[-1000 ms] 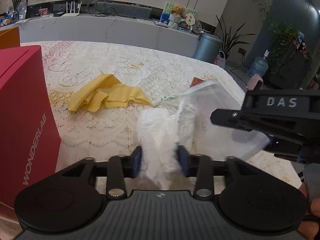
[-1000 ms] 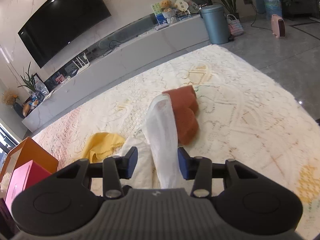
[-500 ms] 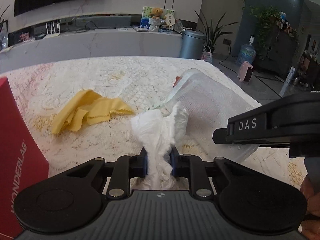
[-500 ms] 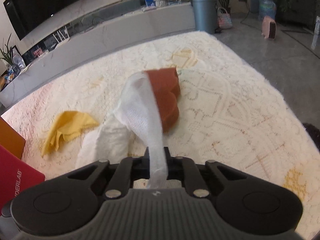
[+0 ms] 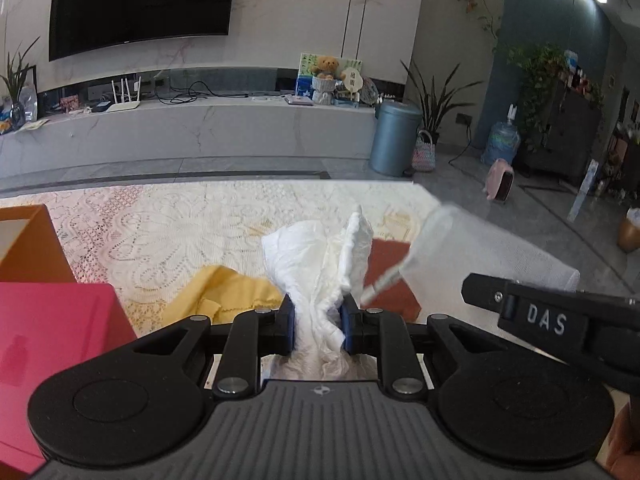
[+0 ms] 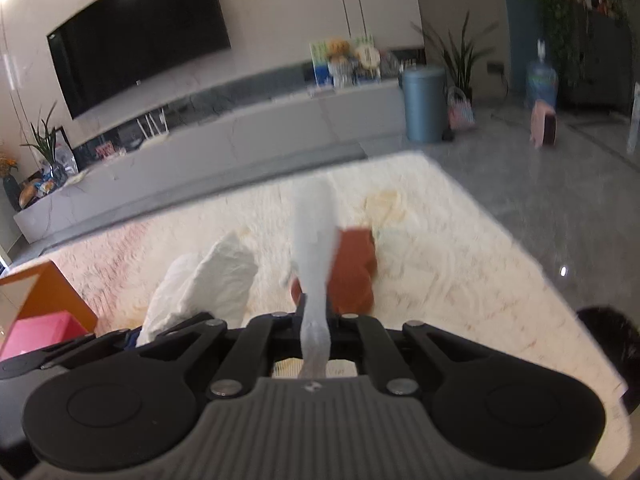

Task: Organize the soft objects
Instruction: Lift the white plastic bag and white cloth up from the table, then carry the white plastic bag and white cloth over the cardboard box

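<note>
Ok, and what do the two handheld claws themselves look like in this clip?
Both match. The left claw has a ribbed grey body, two round black discs, black linkage arms with silver screws and blue finger pads. The right claw has the same grey and black build; from the left view its black side carries white "DAS" lettering. No cables or sleeves show; a bit of bare skin sits at the lower right.

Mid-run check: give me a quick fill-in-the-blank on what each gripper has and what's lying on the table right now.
1. The left gripper is shut on a crumpled ____ cloth.
2. The right gripper is pinching the edge of a translucent mesh ____.
3. The cloth lying on the lace tablecloth left of the held one is ____.
4. The box nearest the left gripper is ____.

Missing: white; bag; yellow; red
</note>
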Demonstrator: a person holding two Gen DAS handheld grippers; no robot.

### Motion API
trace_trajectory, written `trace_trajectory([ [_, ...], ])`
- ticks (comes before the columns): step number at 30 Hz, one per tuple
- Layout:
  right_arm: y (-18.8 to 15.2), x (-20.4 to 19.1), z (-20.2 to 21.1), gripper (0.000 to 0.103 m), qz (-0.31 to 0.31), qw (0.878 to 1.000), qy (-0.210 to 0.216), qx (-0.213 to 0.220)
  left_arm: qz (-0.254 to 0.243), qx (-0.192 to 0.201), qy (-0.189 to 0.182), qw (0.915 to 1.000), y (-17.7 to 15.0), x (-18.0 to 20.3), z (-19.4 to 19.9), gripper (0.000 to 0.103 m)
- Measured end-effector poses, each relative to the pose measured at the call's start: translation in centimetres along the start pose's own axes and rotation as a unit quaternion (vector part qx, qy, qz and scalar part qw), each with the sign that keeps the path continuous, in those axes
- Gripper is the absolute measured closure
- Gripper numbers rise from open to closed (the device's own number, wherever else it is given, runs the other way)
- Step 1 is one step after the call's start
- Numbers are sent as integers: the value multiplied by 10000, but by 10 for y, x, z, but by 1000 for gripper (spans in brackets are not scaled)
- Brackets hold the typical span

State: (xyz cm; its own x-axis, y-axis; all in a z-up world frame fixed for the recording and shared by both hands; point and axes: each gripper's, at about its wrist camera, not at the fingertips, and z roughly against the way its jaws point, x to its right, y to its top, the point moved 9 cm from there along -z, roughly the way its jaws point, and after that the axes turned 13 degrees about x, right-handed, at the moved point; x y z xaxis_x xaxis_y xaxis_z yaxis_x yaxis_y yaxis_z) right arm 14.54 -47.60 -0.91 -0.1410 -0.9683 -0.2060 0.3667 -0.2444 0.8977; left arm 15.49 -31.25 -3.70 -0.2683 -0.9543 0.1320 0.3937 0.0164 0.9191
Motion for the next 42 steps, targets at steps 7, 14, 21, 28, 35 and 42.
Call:
trace_trajectory([
  [7, 33, -28, 38, 103, 311, 9985, 155, 419, -150, 497, -169, 9985, 55, -4, 45, 81],
  [14, 69, -93, 80, 103, 1014, 9893, 519, 907, -322, 739, -68, 9967, 87, -43, 89, 81],
  [21, 102, -185, 116, 103, 1398, 9753, 1025, 1369, -139, 1161, 293, 9927, 127, -105, 133, 81],
  [28, 120, -280, 128, 103, 1761, 9643, 1265, 1519, -32, 1383, 709, 9878, 160, -178, 159, 81],
  [35, 102, -355, 109, 103, 1728, 9614, 1648, 1368, -365, 1388, 1261, 9816, 164, -238, 159, 81],
  [42, 49, -407, 65, 103, 1713, 9619, 1995, 745, -282, 1017, 1407, 9844, 137, -295, 132, 81],
])
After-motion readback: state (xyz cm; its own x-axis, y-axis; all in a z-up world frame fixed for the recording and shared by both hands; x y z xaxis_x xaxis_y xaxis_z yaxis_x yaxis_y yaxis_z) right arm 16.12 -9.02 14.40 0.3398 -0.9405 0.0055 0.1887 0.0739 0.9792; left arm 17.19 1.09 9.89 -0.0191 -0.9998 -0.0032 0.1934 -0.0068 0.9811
